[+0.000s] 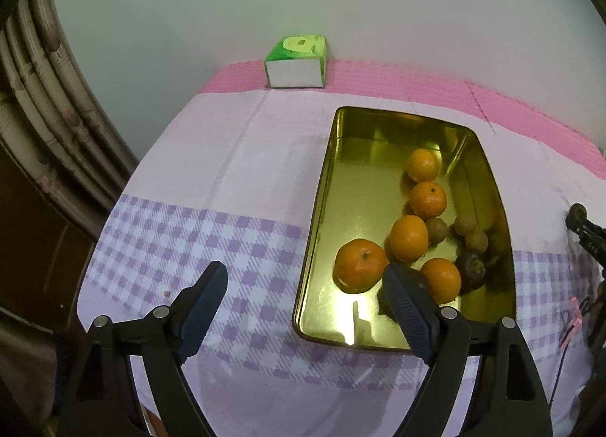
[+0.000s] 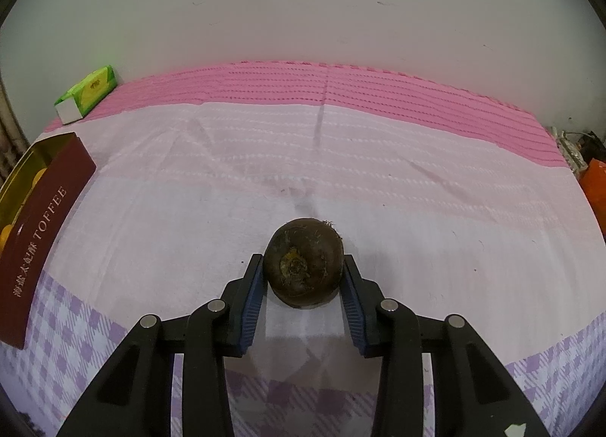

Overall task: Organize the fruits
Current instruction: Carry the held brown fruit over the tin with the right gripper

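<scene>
The right gripper (image 2: 303,278) grasps a dark round fruit (image 2: 303,266), its underside hidden. The left gripper (image 1: 303,278) is released; its right jaw hides a dark fruit in the gold tin (image 1: 322,187).

Gold tin (image 1: 325,187) — purple-checked cloth (image 1: 197,232)
</scene>
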`<action>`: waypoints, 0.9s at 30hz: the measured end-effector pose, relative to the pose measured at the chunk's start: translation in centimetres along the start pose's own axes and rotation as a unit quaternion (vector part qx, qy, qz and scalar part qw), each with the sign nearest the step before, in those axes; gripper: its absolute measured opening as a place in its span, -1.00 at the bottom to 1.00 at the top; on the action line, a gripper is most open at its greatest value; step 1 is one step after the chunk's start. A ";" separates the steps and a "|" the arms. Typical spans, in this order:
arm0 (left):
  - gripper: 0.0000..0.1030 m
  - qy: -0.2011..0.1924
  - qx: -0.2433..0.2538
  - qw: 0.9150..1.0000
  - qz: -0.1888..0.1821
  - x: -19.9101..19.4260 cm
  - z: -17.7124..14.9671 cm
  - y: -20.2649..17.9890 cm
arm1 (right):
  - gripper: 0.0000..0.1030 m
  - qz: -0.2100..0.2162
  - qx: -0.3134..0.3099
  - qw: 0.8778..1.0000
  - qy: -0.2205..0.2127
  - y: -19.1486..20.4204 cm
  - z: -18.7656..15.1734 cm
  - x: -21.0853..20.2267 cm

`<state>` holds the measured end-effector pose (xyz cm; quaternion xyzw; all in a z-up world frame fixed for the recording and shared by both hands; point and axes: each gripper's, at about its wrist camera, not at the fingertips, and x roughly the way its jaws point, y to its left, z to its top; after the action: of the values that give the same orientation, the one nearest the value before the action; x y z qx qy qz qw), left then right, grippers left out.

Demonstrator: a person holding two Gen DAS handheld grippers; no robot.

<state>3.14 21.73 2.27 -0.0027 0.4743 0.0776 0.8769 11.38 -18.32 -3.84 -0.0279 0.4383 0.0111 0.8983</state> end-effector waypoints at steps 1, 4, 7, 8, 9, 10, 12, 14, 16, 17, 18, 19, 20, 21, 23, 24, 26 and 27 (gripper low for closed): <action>0.66 0.003 -0.002 1.000 0.001 0.2 -0.1 0.1 | -0.30 -0.003 0.001 1.000 0.002 0.0 0.0 -0.1; 0.67 0.013 -0.005 1.000 0.004 0.7 -0.2 0.3 | -0.30 -0.008 -0.004 1.000 0.002 0.3 0.0 -0.5; 0.68 0.010 -0.005 1.000 0.003 0.7 -0.2 0.4 | -0.30 -0.008 -0.004 1.000 0.003 0.6 0.0 -1.0; 0.69 0.008 -0.004 1.000 0.003 0.7 -0.2 0.4 | -0.30 -0.008 -0.003 1.000 0.002 0.7 0.0 -1.2; 0.69 0.005 -0.002 1.000 0.005 0.7 -0.2 0.4 | -0.30 -0.006 -0.003 1.000 0.002 0.8 0.1 -1.3; 0.70 0.004 -0.001 1.000 0.006 0.7 -0.2 0.4 | -0.30 -0.003 -0.003 1.000 0.002 1.1 0.1 -1.6; 0.70 0.001 0.002 1.000 0.005 0.5 -0.2 0.3 | -0.30 0.005 -0.004 1.000 0.000 1.8 0.2 -2.1; 0.70 -0.003 0.003 1.000 0.005 0.3 -0.2 0.3 | -0.30 0.014 -0.009 1.000 -0.003 2.7 0.4 -2.8; 0.70 -0.006 -0.001 1.000 0.007 0.0 -0.2 0.4 | -0.30 0.026 -0.019 0.999 -0.011 3.9 0.5 -3.7; 0.70 -0.006 -0.003 1.000 0.008 -0.1 -0.1 0.6 | -0.30 0.032 -0.024 0.999 -0.013 4.5 0.6 -4.0; 0.70 -0.006 -0.007 1.000 0.010 -0.1 -0.1 0.7 | -0.30 0.038 -0.029 0.999 -0.015 5.2 0.7 -4.4; 0.70 -0.006 -0.013 1.000 0.010 -0.3 0.0 1.0 | -0.30 0.045 -0.036 0.998 -0.018 6.0 0.9 -4.7; 0.70 -0.005 -0.018 1.000 0.010 -0.3 0.1 1.2 | -0.30 0.055 -0.045 0.997 -0.022 7.1 1.0 -5.2; 0.70 -0.004 -0.023 1.000 0.009 -0.3 0.1 1.4 | -0.30 0.061 -0.050 0.997 -0.023 7.7 1.1 -5.4; 0.70 -0.003 -0.034 0.999 0.011 -0.4 0.2 1.9 | -0.30 0.079 -0.065 0.994 -0.025 9.6 1.3 -6.0; 0.70 -0.001 -0.041 0.999 0.011 -0.4 0.2 2.2 | -0.30 0.087 -0.072 0.993 -0.027 10.5 1.5 -6.3; 0.70 0.002 -0.049 0.999 0.011 -0.4 0.3 2.6 | -0.30 0.104 -0.084 0.991 -0.031 12.2 1.7 -6.9; 0.70 0.003 -0.053 0.999 0.012 -0.4 0.3 2.8 | -0.30 0.114 -0.091 0.989 -0.032 13.2 1.8 -7.2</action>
<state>2.78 24.50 2.91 -0.0439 0.4719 0.1131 0.8733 7.74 -5.01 2.38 -0.0594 0.4071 0.1540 0.8983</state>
